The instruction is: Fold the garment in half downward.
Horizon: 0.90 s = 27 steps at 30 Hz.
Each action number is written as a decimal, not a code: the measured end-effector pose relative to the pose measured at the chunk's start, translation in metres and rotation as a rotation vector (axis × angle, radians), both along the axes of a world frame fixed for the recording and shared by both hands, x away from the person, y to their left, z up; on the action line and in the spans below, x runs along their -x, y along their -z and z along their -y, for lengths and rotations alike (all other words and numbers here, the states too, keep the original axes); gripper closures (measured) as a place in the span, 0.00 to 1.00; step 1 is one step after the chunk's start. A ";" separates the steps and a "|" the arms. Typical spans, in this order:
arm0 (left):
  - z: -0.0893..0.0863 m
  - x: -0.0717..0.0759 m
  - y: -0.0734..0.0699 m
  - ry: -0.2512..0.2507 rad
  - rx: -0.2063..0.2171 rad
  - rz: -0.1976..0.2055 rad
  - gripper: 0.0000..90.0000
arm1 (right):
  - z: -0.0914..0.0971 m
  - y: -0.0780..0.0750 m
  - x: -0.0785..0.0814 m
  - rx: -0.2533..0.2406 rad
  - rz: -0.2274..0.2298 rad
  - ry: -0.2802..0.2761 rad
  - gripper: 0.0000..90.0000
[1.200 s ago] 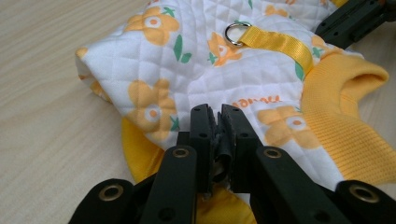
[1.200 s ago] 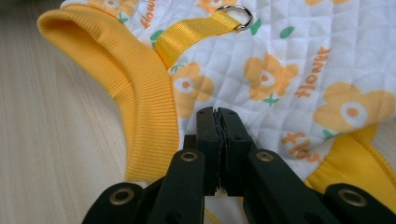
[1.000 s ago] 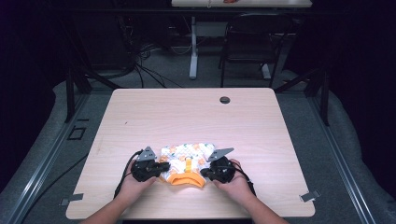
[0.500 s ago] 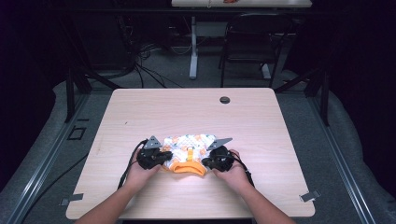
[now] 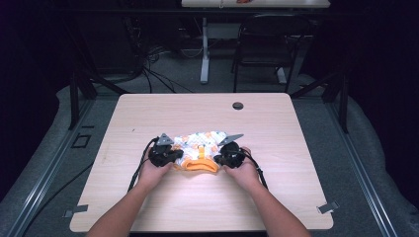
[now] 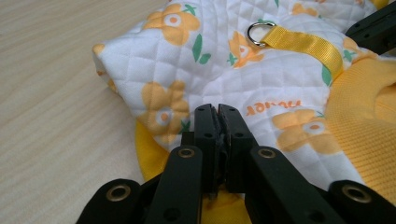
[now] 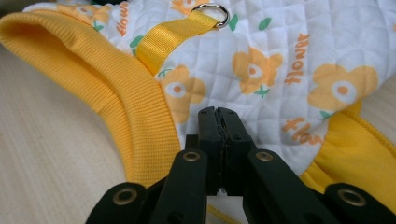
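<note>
Two grippers bracket one small quilted garment [image 5: 200,148] that lies flat on the surface [image 5: 276,128], toward the person's edge and about midway across. It is white with orange flowers, has a yellow ribbed opening [image 5: 200,165] at its near side, and carries a yellow strap [image 6: 306,44] ending in a metal ring [image 6: 260,32].

Left gripper [image 5: 165,154]: jaws pressed fully together at the garment's left near corner. The tips sit at the quilted fabric and yellow trim; whether any cloth is pinched between them cannot be told.

Right gripper [image 5: 228,154]: jaws likewise fully together at the right near corner, just beside the ribbed opening [image 7: 135,107]. A hold on fabric cannot be confirmed here either.

Governing relation: the garment's long axis runs left to right, parallel to the near edge of the surface, and lies directly between the two grippers. Each gripper points forward and inward at its own end. Neither hand is clearly nearer, so any lift, spread or fold would likely need both ends moved together
</note>
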State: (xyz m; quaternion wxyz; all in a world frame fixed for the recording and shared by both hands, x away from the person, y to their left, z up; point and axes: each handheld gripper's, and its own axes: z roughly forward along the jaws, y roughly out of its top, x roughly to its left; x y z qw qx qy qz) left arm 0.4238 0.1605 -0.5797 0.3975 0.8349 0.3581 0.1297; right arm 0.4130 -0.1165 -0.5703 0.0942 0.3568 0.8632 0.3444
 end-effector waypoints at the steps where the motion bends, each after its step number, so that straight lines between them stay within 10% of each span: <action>1: 0.000 -0.001 0.000 0.001 -0.004 0.000 0.96 | -0.001 0.000 -0.001 0.001 0.008 0.009 0.98; 18: 0.002 -0.009 -0.006 -0.040 -0.007 -0.004 0.87 | -0.005 -0.003 -0.010 0.008 -0.010 0.042 0.92; 27: 0.004 0.007 -0.023 0.028 0.024 0.015 0.81 | -0.006 -0.013 0.000 0.004 0.004 0.009 0.90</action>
